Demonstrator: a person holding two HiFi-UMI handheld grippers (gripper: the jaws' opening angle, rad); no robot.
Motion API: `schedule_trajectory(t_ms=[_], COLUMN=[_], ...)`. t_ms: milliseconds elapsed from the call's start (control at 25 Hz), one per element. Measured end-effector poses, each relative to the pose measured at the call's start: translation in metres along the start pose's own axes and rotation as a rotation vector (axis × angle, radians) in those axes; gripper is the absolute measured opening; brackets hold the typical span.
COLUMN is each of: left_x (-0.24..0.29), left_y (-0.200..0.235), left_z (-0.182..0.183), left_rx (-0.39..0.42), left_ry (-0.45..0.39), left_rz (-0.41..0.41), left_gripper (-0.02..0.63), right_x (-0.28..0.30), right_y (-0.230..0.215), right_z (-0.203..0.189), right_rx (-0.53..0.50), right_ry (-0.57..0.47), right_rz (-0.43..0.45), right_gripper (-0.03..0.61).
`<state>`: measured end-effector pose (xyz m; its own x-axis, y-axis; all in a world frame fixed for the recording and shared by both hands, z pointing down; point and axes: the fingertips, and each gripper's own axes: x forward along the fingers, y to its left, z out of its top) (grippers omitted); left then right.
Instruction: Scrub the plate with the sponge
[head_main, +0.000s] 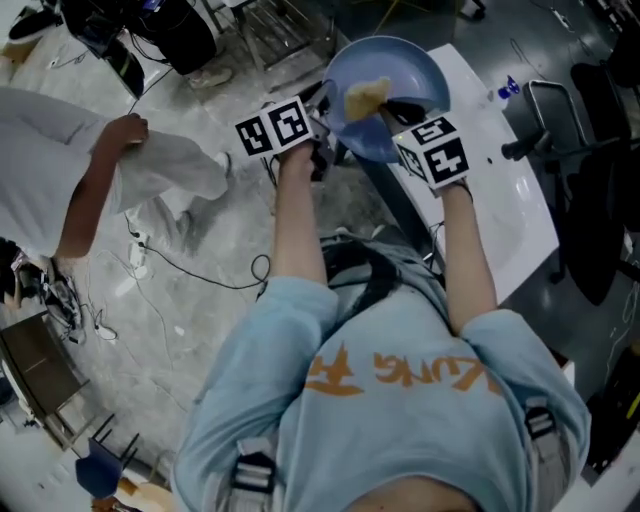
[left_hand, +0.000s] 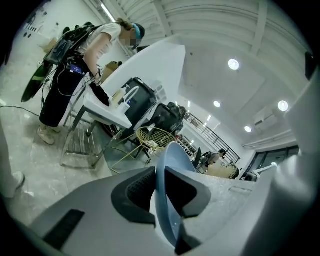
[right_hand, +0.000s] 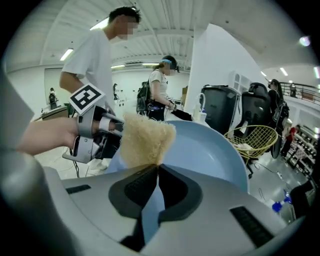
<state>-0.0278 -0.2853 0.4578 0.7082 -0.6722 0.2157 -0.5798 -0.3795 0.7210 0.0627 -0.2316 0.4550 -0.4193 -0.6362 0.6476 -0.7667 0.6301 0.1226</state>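
A light blue plate (head_main: 400, 75) is held up on edge above the floor beside the white table. My left gripper (head_main: 322, 135) is shut on the plate's left rim; in the left gripper view the rim (left_hand: 167, 200) runs between the two pads of the left gripper (left_hand: 159, 172). My right gripper (head_main: 392, 112) is shut on a tan, fibrous sponge (head_main: 365, 97), which lies against the plate's inner face. In the right gripper view the sponge (right_hand: 145, 137) sticks up out of the right gripper (right_hand: 156, 170), with the plate (right_hand: 210, 150) right behind it.
A white table (head_main: 505, 210) runs along the right, with a small blue object (head_main: 508, 88) on it and a black chair (head_main: 600, 180) beyond. A person in white (head_main: 60, 180) stands at the left. Cables lie on the floor (head_main: 200, 265). A yellow wire chair (left_hand: 152, 136) stands further off.
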Motion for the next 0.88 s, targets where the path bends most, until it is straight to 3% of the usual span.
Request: schedule_trajectory(t_ms=[280, 600, 880], left_x=[-0.019, -0.028, -0.012], left_y=[0.004, 0.008, 0.003], left_z=[0.005, 0.008, 0.002], left_rx=[0.002, -0.005, -0.004], left_ry=[-0.026, -0.032, -0.007], left_rz=[0.005, 0.009, -0.018], left_gripper=[0.051, 0.051, 0.051], right_x=[0.022, 0.012, -0.007], right_y=[0.063, 0.072, 0.054], right_z=[0.004, -0.016, -0.049], right_rx=[-0.106, -0.237, -0.241], right_ry=[0.054, 0.16, 0.26], right_rz=[0.175, 0.222, 0.249], right_gripper=[0.015, 0.015, 0.014])
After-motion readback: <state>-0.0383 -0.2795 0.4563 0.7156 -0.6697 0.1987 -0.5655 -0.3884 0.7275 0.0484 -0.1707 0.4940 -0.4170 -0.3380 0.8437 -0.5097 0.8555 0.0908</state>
